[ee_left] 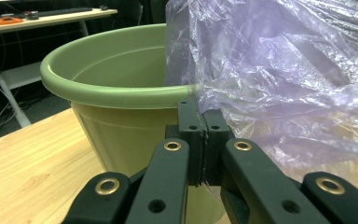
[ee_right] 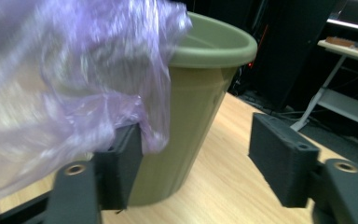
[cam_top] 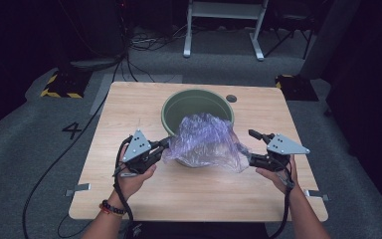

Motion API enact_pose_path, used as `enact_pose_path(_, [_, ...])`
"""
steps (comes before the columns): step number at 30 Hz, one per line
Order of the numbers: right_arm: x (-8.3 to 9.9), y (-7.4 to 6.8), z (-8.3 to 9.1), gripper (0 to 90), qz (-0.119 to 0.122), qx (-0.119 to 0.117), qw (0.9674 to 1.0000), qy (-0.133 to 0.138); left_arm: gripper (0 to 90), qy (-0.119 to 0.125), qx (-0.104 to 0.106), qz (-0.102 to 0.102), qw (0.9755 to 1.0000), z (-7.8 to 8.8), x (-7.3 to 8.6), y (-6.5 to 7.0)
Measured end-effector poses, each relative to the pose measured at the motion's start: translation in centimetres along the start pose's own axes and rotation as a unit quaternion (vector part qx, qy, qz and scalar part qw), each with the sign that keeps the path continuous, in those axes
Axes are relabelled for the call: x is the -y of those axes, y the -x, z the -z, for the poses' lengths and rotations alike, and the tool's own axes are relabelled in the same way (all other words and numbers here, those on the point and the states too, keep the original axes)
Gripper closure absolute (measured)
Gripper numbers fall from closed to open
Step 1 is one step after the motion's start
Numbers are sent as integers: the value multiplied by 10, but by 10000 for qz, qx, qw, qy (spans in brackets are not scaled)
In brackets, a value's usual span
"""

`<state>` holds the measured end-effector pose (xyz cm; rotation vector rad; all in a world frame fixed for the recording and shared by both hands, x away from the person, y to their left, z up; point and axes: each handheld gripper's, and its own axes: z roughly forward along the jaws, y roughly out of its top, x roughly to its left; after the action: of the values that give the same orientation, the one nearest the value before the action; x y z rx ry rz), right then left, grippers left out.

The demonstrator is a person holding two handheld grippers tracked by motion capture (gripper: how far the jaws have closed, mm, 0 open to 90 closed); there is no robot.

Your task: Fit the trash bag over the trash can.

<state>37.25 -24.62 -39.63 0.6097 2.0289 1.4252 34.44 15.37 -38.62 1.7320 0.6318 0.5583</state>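
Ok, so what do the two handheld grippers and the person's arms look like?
Both the left gripper and right gripper are black, each topped by a grey three-cornered plate with small holes and trailing a black cable. Brass-coloured rivets mark the jaw links. The left wrist wears a dark beaded bracelet.

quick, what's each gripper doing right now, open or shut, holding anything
Left gripper: shut on the purple plastic bag beside the green bucket.
Right gripper: open, bag draped against one jaw, not clamped.
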Motion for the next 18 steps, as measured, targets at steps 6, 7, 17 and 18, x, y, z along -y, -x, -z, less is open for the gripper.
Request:
enact_pose_path(6, [-7,-18,19,242,384,-464,9980,169,895,-59,-25,-58,10000,-1,-4,5])
enact_pose_path(7, [-11,-24,22,236,477,-523,9973,182,894,-66,-25,-56,10000,-1,-5,6])
enact_pose_path(17, [-42,-31,41,286,289,-600,9942,847,895,-67,-148,-132,9998,0,-11,4])
enact_pose_path(18, [-45,-31,42,386,314,-512,9947,837,895,-70,-150,-126,9998,0,-11,4])
